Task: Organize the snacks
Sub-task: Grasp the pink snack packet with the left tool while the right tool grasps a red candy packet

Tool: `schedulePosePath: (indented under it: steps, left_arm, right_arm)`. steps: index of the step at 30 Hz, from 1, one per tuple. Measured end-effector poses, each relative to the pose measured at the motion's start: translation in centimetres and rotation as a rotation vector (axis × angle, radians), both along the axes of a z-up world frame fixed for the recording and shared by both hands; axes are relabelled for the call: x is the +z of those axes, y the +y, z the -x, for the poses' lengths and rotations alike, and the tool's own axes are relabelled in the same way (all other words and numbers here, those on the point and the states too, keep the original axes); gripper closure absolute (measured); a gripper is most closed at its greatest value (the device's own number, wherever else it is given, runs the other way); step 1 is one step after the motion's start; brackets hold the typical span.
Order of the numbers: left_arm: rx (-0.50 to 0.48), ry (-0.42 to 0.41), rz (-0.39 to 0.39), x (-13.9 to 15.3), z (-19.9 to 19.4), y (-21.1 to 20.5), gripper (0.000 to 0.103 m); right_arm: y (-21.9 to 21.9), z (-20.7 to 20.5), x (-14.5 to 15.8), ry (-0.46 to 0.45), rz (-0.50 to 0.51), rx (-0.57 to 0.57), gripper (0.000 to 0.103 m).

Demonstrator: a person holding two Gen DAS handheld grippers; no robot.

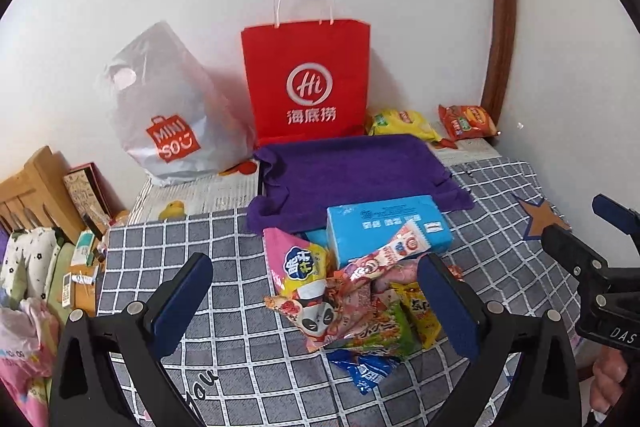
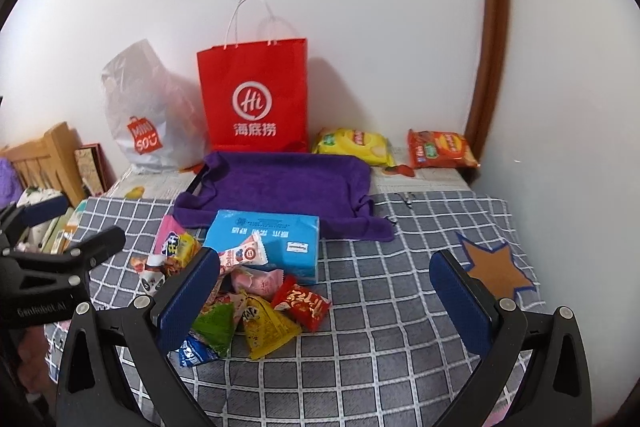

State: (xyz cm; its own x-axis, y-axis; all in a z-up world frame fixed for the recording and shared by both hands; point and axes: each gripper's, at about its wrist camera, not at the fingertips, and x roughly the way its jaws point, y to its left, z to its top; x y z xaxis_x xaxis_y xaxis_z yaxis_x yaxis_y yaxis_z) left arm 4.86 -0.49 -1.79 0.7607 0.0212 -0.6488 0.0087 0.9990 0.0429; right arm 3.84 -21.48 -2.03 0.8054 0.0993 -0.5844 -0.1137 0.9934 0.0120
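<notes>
Left wrist: left hand-held gripper (image 1: 316, 291) spread over snack pile (image 1: 352, 299) | right hand-held gripper (image 2: 326, 283) spread, empty

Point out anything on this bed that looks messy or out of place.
The small snack packets lie in a jumbled, overlapping heap against the blue box. Two chip bags, yellow and red, sit apart by the wall. The purple towel is rumpled at its corners. Nothing looks spilled or torn.

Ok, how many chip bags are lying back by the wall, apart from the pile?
2. A yellow chip bag lies just right of the red paper bag; a red-orange chip bag lies further right, near the corner. The bags could hide more.
</notes>
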Motion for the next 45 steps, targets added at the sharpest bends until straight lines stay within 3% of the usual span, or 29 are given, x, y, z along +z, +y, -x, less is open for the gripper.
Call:
schedulePosePath:
  steps: [12, 16, 19, 28, 34, 39, 41, 43, 45]
  left_arm:
    - [0.013, 0.063, 0.094, -5.0, -3.2, 2.8, 0.001]
    - [0.023, 0.105, 0.074, -6.8, -4.4, 3.5, 0.002]
    - [0.032, 0.13, 0.086, -7.8, -4.9, 4.4, 0.002]
    - [0.023, 0.165, 0.116, -9.3, -6.3, 5.4, 0.002]
    - [0.009, 0.179, 0.132, -9.7, -6.9, 5.6, 0.002]
    - [0.004, 0.197, 0.168, -10.0, -7.0, 6.1, 0.002]
    - [0.006, 0.203, 0.187, -10.1, -7.2, 6.3, 0.002]
    - [0.008, 0.206, 0.192, -10.2, -7.6, 6.4, 0.002]
    - [0.011, 0.218, 0.202, -10.3, -8.2, 6.4, 0.002]
  right_arm:
    - [-0.9, -3.9, -6.3, 0.11, -0.111, 0.067, 0.003]
    - [-0.5, -5.4, -9.4, 0.171, -0.072, 0.072, 0.023]
    - [-0.3, -6.3, -11.5, 0.218, -0.066, 0.105, 0.028]
    - [0.3, -8.5, -15.2, 0.289, -0.017, 0.188, 0.029]
    - [1.2, -9.8, -16.2, 0.281, 0.028, 0.221, 0.027]
    - [1.6, -10.7, -16.9, 0.297, 0.008, 0.258, 0.028]
    - [1.5, -10.8, -17.1, 0.312, -0.013, 0.275, 0.055]
    - [1.1, -10.7, -17.1, 0.33, -0.064, 0.296, 0.064]
    - [0.7, -10.4, -17.0, 0.327, -0.058, 0.273, 0.065]
